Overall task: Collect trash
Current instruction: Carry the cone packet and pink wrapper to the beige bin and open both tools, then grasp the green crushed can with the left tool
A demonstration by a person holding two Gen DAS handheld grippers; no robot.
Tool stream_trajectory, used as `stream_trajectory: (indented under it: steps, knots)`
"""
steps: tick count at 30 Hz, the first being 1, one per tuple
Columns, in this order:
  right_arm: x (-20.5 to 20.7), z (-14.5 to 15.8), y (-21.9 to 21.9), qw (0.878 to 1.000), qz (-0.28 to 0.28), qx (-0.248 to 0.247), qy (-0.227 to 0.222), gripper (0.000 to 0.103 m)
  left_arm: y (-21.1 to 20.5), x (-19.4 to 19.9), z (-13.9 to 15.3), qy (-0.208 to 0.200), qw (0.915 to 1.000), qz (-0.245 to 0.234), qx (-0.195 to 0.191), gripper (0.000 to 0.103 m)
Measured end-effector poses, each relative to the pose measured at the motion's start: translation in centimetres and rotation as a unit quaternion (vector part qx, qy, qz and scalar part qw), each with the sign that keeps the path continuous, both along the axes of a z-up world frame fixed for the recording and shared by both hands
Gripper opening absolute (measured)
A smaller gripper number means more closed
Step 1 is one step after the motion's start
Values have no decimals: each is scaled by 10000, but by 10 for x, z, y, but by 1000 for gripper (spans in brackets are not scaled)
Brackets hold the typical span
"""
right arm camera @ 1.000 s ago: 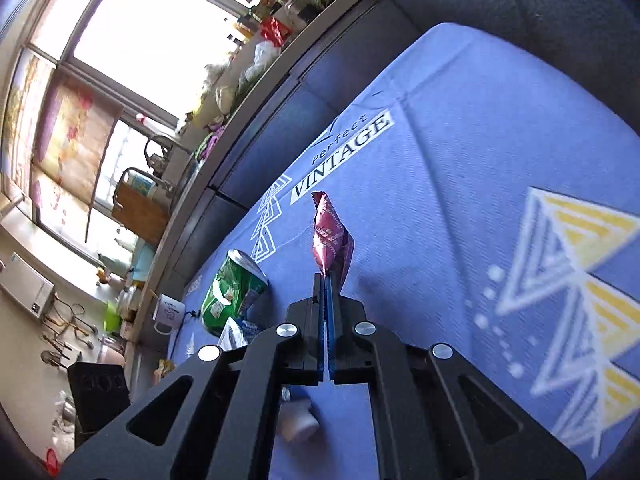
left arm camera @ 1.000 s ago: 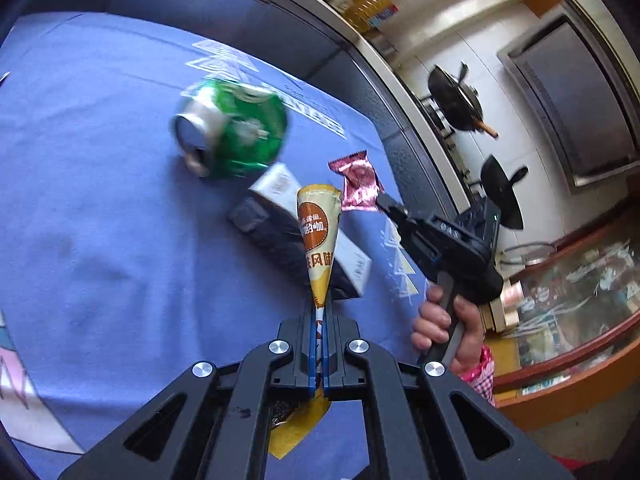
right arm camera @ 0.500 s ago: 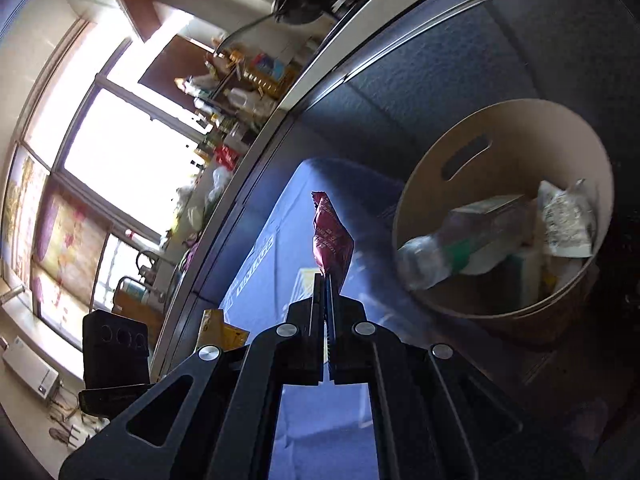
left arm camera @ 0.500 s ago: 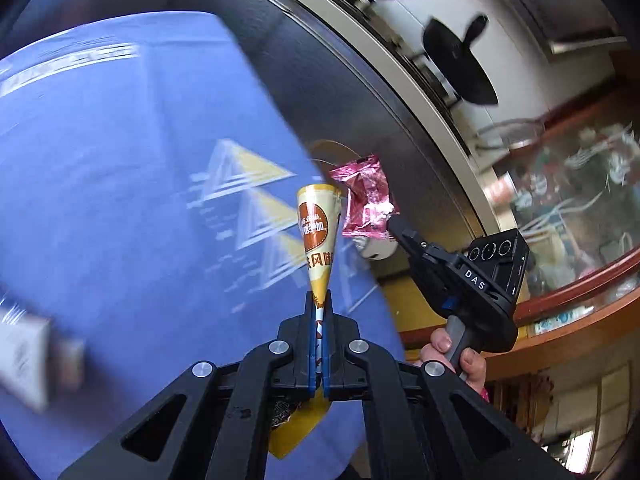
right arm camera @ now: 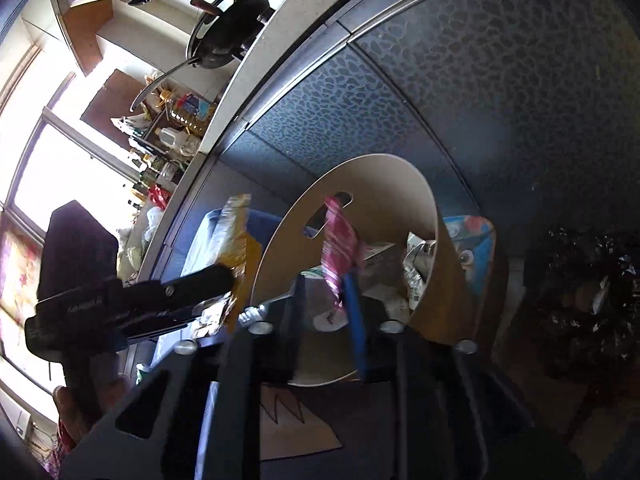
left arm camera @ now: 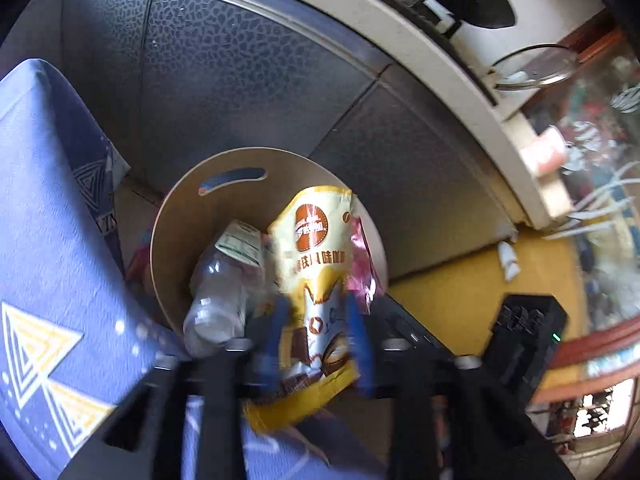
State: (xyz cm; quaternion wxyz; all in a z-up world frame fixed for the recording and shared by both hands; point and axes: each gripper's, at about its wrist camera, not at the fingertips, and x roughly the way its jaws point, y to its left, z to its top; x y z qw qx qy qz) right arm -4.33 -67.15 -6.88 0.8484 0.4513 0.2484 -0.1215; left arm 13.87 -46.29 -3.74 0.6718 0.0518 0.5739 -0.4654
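A round beige bin [left arm camera: 172, 240] stands on the floor beside the blue-clothed table; it also shows in the right wrist view [right arm camera: 436, 216]. It holds a clear plastic bottle [left arm camera: 218, 292], a carton and crumpled wrappers. My left gripper [left arm camera: 316, 340] is open over the bin, and the yellow-and-white snack wrapper [left arm camera: 316, 256] sits loose between its spread fingers. My right gripper [right arm camera: 324, 316] is open too, and the pink wrapper [right arm camera: 338, 240] hangs loose between its fingers above the bin. The pink wrapper [left arm camera: 362, 264] shows behind the yellow one in the left wrist view.
The blue patterned tablecloth [left arm camera: 44, 240] lies left of the bin. Dark textured cabinet doors [left arm camera: 248, 92] stand behind it under a pale countertop [left arm camera: 360, 20] with pans. The left gripper body [right arm camera: 132, 300] is close beside the right one. Yellow floor [left arm camera: 460, 280] lies to the right.
Both grippers have swung from the table to over the bin. Both have opened, and the yellow wrapper and the pink wrapper are now loose between the fingers.
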Motion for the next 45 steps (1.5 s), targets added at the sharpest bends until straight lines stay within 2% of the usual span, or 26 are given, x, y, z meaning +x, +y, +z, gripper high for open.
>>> stream_trajectory:
  steps: [2,4,10,14,18,22,23,24,25,26,27,29,32,34,37,40,42,43,45]
  knots:
    - [-3,3,1,10000,-35,-41,-65,23,-2,4,-5,-65,9998,157,127,49]
    - [-8,7,4,9998,-76,-146,-91,23,3,4,-5,58,9997,238,89,49]
    - [-11,25,21,9990,85,-109,-434,23,56,-11,28,-156,9983,280,-490,49]
    - [10,41,56,9961,609,-173,-619,23,120,-27,40,-171,9958,338,-832,49]
    - [46,49,106,9898,1300,-157,-570,23,189,-37,45,-261,9936,502,-975,49]
    - [86,55,169,9765,2100,-111,-465,23,280,-38,44,-325,9887,1013,-1057,49]
    - [100,57,190,9707,2362,-172,-393,23,306,-35,43,-356,9862,1223,-1058,49]
    - [112,59,209,9654,2580,-204,-329,29,328,-32,41,-374,9837,1404,-1060,49]
    - [127,61,229,9592,2806,-223,-264,39,354,-28,39,-369,9795,1665,-1074,49]
    - [140,62,246,9542,2973,-229,-220,42,381,-23,36,-329,9741,1943,-1111,49]
    - [157,64,263,9490,3140,-233,-136,42,402,-20,34,-283,9690,2167,-1149,49]
    - [195,68,296,9375,3477,-147,15,42,453,-11,26,-144,9538,2736,-1233,49]
    - [261,75,345,9201,3890,-242,393,43,509,-6,19,-73,9330,3348,-1317,49]
    - [300,73,375,9124,3984,-485,798,43,541,-6,16,-90,9204,3656,-1383,49]
    - [345,57,418,8929,4161,-983,1411,43,583,-10,12,-81,9042,4005,-1478,49]
    - [362,39,462,8627,4700,-844,1667,44,617,-8,8,-146,8916,4281,-1466,49]
    - [357,37,506,8271,5273,-1064,1631,44,639,-3,7,-222,8837,4445,-1447,51]
    - [351,36,527,8090,5535,-1186,1588,44,651,2,7,-268,8796,4532,-1418,57]
    - [333,36,556,7824,5882,-1364,1523,44,664,13,6,-357,8744,4642,-1366,62]
